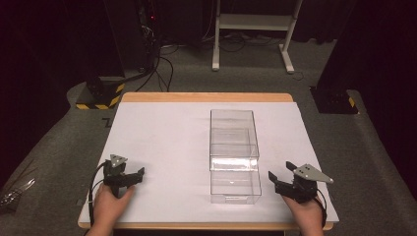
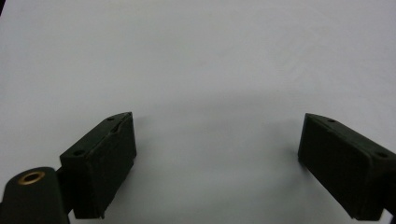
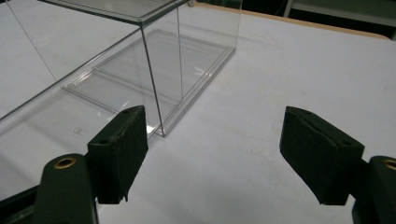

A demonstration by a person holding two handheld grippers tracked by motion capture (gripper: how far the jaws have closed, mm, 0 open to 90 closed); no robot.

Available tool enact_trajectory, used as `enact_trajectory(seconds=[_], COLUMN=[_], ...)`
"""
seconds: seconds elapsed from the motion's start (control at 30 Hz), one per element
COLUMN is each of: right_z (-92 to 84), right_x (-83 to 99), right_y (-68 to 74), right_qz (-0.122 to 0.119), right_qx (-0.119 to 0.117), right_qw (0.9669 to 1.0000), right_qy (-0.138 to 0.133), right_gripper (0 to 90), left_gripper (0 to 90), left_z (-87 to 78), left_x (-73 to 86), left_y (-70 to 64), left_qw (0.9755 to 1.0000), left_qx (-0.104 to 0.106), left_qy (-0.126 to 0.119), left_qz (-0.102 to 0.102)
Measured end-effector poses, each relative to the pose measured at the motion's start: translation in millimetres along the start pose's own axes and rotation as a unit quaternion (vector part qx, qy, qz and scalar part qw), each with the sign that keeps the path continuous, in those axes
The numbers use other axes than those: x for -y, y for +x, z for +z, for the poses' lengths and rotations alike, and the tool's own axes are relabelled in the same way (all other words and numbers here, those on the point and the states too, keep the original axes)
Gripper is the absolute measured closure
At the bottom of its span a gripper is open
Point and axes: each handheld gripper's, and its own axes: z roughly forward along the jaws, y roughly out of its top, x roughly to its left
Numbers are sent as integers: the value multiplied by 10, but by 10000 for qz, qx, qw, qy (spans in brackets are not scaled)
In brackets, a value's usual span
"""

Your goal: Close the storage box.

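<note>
A clear plastic box (image 1: pixel 234 155) stands in the middle of the white table top (image 1: pixel 162 142), with a see-through drawer part drawn out toward the near edge. My left gripper (image 1: pixel 137 174) rests at the near left, open, with only bare white surface between its jaws (image 2: pixel 217 140). At the near right my right gripper (image 1: pixel 280 172) is open too, just right of the box's near end. In the right gripper view (image 3: pixel 215 135) the box's corner edge (image 3: pixel 154 84) rises just beyond the left jaw, and nothing is held.
The table's wooden edge (image 1: pixel 206 97) shows at the far side. Beyond it, on the grey carpet, are a white frame's legs (image 1: pixel 251 29), cables and black stands with yellow-striped bases (image 1: pixel 101 96). A hand holds each gripper at the near edge.
</note>
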Motion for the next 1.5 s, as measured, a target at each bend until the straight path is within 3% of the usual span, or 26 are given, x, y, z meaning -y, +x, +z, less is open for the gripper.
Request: enact_trajectory(seconds=[0.6,1.2,1.5], right_z=[-219,-381,-393], right_x=[-28,-65,-66], right_y=[122,301,423], right_qz=[-25,-46,-55], right_qx=[-86,-395,-693], right_qw=[9996,9979,9961], right_qy=[-266,-503,-536], right_gripper=[222,220,225], left_gripper=[114,114,114], left_z=[1,1,1], left_x=[-2,-2,-2], left_y=[1,2,2], left_qw=[10000,10000,10000], left_qx=[7,12,13], left_qy=[5,5,3], left_qz=[-2,-5,-6])
